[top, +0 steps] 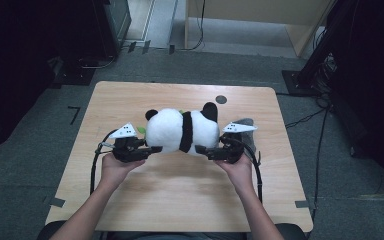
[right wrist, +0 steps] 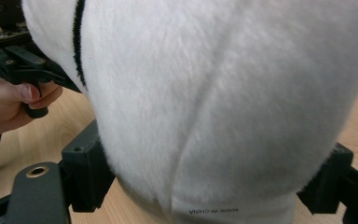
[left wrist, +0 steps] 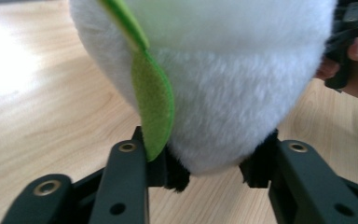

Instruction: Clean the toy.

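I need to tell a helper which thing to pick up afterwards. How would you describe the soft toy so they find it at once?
On the wooden table, look at the middle, between the person's two hands. There lies the plush panda: round, white and fluffy, with a black band and black ears. Unlike the flat grey cloth beside it, it carries a small green felt leaf.

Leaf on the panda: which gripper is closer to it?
Left. The leaf hangs right at the left gripper, touching one jaw; the right gripper is at the other end of the panda, away from it.
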A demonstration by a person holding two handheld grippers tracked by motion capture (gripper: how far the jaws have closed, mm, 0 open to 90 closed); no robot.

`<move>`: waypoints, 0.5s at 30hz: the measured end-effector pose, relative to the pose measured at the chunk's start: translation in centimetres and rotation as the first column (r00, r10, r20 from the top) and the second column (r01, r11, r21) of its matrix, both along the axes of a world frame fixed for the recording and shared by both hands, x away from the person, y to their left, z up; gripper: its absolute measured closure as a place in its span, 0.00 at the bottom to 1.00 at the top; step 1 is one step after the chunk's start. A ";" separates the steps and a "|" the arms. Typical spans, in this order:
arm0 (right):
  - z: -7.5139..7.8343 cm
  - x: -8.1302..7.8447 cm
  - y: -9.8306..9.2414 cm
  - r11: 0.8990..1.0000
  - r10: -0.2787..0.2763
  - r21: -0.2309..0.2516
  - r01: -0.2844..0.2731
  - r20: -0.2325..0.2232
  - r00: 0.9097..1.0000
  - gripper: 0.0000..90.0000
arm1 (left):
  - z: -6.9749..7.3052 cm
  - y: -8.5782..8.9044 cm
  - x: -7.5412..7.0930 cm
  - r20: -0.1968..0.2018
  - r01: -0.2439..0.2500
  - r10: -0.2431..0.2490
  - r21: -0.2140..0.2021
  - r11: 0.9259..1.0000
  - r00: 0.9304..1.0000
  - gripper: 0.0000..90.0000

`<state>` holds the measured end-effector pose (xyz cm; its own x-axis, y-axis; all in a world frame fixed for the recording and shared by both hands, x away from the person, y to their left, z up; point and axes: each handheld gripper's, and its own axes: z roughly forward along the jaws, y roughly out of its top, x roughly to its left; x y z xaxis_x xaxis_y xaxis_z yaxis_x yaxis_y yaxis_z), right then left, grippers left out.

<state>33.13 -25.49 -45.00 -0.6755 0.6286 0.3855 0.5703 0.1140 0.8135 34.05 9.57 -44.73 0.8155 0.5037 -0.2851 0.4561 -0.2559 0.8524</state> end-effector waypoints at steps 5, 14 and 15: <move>-0.2 0.0 -0.2 1.000 0.017 -0.005 -0.016 0.030 0.999 0.18 | 0.1 0.3 0.2 -0.019 0.004 -0.004 -0.020 1.000 1.000 0.74; 0.2 -0.4 -0.1 0.999 0.027 -0.023 -0.025 0.090 0.996 0.18 | 0.4 1.2 0.5 -0.047 -0.006 0.002 -0.084 0.996 0.999 0.75; 0.3 -0.5 -0.1 0.999 0.024 -0.033 -0.021 0.103 0.994 0.18 | 0.4 1.4 0.6 -0.048 -0.007 0.003 -0.086 0.996 0.999 0.75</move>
<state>32.65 -25.60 -44.71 -0.7247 0.6236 0.2930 0.4803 0.1524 0.8638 34.64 10.92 -44.34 0.7973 0.4798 -0.3662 0.4977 -0.1796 0.8485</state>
